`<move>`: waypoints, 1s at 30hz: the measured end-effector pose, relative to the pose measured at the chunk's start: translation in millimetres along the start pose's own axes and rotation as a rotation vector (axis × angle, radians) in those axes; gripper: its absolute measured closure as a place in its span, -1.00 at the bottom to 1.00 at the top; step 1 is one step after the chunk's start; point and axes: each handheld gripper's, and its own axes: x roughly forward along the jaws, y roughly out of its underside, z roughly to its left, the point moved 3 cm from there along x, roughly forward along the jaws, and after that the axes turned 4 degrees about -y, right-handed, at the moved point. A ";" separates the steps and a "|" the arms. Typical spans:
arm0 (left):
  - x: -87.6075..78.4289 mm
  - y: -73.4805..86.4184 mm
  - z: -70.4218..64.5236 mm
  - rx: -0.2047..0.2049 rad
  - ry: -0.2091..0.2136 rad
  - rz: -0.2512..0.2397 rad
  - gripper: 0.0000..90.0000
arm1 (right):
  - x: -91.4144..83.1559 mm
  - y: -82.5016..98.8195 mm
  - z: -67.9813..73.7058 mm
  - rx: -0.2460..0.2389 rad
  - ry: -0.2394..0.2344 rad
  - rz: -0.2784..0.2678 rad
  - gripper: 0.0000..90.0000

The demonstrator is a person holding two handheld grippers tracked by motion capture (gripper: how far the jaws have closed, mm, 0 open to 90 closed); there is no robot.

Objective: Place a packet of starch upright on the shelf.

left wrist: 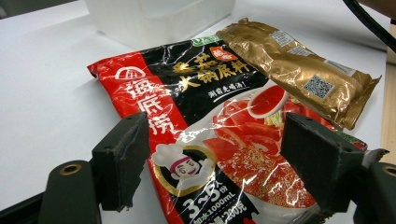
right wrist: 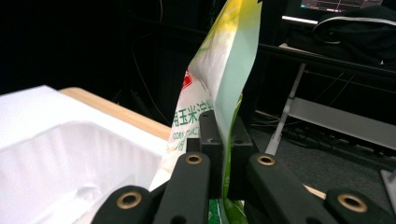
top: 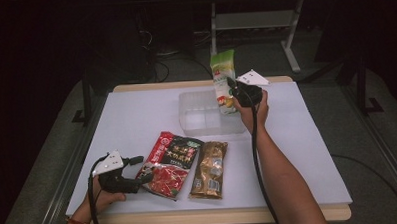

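High view: my right gripper [top: 234, 94] pinches the green-and-white packet [top: 223, 81] upright over the clear plastic tub [top: 194, 123] so it drops in; left gripper [top: 140, 169] gapes at the red sauce pouch [top: 169, 163] nearer me.

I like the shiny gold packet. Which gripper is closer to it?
Left. The left gripper sits open by the red packet beside the gold packet; the right gripper holds a green packet over the tub.

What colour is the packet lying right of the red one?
Shiny gold packet, clearest in the left gripper view.

Black tongs [top: 141, 169] with brass rivets, trailing black cables.
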 end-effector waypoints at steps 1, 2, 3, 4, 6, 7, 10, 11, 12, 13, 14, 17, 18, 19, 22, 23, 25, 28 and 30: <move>0.3 0.1 -0.2 0.007 0.002 0.004 -0.48 | -0.5 0.7 0.7 -0.009 0.000 0.006 0.97; 0.5 0.2 -0.3 0.006 0.004 0.005 -0.48 | -1.2 2.2 1.7 -0.018 -0.001 0.014 0.96; 0.6 0.2 -0.3 0.006 0.004 0.005 -0.48 | -1.8 4.1 3.0 -0.025 -0.004 0.022 0.96; 0.9 0.2 -0.1 0.005 0.003 0.008 -0.48 | -2.0 5.8 3.7 -0.034 -0.008 0.027 0.96; 1.4 0.3 -0.1 0.002 0.004 0.007 -0.48 | -3.3 10.9 4.6 -0.035 -0.016 0.035 0.96; 1.4 0.3 -0.1 0.002 0.004 0.007 -0.48 | -3.3 10.9 4.6 -0.035 -0.016 0.035 0.96; 2.0 0.0 -1.2 0.007 0.005 0.011 -0.48 | -9.2 15.6 2.1 -0.034 -0.044 0.042 0.93; 2.1 0.0 -1.4 0.010 0.004 0.012 -0.48 | -10.9 16.4 1.8 -0.044 -0.053 0.051 0.91; 2.2 -0.1 -1.8 0.009 0.004 0.012 -0.48 | -12.5 17.1 2.1 -0.050 -0.063 0.061 0.88; 2.2 -0.1 -1.8 0.009 0.004 0.012 -0.48 | -12.5 17.1 2.1 -0.050 -0.063 0.061 0.88; 2.3 -0.3 -2.2 0.012 0.005 0.014 -0.48 | -16.3 18.8 3.0 -0.078 -0.083 0.092 0.83; 2.6 -0.4 -2.5 0.016 0.003 0.017 -0.48 | -20.4 21.9 3.7 -0.092 -0.114 0.135 0.75; 2.7 -0.4 -2.4 0.018 0.004 0.017 -0.48 | -21.7 23.4 3.6 -0.099 -0.124 0.148 0.74; 2.9 -0.5 -2.5 0.017 0.004 0.018 -0.48 | -23.1 24.6 3.0 -0.102 -0.130 0.158 0.73; 3.4 -0.6 -3.0 0.021 0.006 0.022 -0.48 | -24.7 28.4 0.8 -0.093 -0.171 0.208 0.61; 3.6 -0.5 -3.2 0.022 0.005 0.025 -0.48 | -24.7 29.6 0.4 -0.096 -0.179 0.221 0.57; 3.6 -0.4 -3.2 0.023 0.006 0.026 -0.48 | -25.5 32.0 0.7 -0.118 -0.196 0.257 0.55; 4.0 0.2 -2.8 0.018 0.010 0.031 -0.48 | -28.6 32.4 -0.1 -0.137 -0.224 0.289 0.53; 4.6 0.3 -2.9 0.020 0.011 0.032 -0.48 | -29.9 32.6 0.1 -0.163 -0.244 0.321 0.56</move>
